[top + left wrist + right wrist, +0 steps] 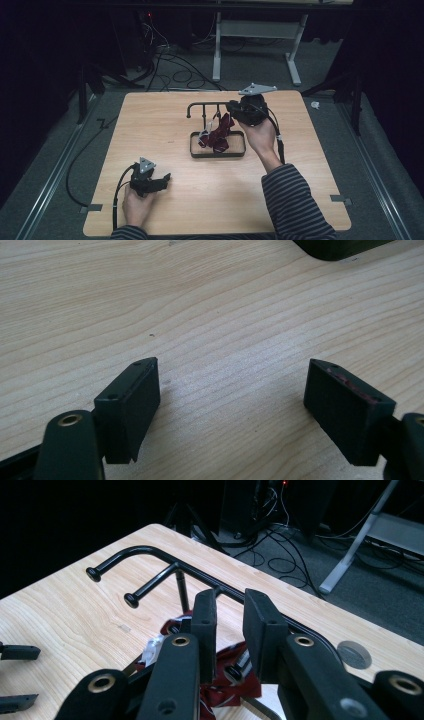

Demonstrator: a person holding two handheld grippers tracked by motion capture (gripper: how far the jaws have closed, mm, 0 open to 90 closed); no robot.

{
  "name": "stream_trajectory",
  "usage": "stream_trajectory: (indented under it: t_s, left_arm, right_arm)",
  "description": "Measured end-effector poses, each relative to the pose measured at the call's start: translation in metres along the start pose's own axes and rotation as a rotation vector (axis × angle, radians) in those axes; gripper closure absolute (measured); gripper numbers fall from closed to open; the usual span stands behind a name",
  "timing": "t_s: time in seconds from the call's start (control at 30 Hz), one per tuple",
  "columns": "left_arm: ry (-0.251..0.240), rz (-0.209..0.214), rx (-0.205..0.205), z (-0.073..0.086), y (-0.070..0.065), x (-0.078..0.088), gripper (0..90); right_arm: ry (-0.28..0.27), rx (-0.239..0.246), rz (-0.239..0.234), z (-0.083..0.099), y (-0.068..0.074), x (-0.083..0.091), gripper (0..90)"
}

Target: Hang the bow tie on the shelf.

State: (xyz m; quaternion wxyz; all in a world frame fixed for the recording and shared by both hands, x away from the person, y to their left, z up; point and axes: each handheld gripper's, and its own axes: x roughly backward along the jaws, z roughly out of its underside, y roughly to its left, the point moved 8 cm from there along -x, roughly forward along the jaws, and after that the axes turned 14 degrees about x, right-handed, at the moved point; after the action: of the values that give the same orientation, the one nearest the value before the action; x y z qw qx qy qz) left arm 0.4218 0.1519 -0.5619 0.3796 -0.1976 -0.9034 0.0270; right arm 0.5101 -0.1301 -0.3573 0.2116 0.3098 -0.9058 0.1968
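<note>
Maroon cloth [219, 134] drapes the rack [202, 105] near the table's [150, 210] far edge; the right gripper [229, 625], jaws parted and empty, should back off without snagging it.

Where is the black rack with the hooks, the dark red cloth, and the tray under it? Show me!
black rack [150, 550], right gripper view, on its curved top bar.
dark red cloth [219, 134], high view, on the middle of the bunched fabric.
tray [217, 154], high view, on its near rim.

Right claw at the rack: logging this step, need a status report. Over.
Right claw at the rack's rail, part open, nothing gripped. Dark red cloth hangs on the rack over the tray. Left claw open, low over bare table. Nothing in the way.
</note>
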Motion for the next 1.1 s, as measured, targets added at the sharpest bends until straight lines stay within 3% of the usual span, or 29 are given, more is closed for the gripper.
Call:
stream_trajectory:
  t_s: [0.53, 1.1]
  left_arm:
    - [-0.002, 0.000, 0.002, 0.000, 0.000, 0.000, 23.0]
    - [-0.002, 0.000, 0.002, 0.000, 0.000, 0.000, 23.0]
  right_arm:
    - [-0.023, -0.064, 0.027, 0.032, -0.023, 0.030, 75.4]
    - [-0.035, -0.102, 0.032, 0.056, -0.034, 0.058, 72.0]
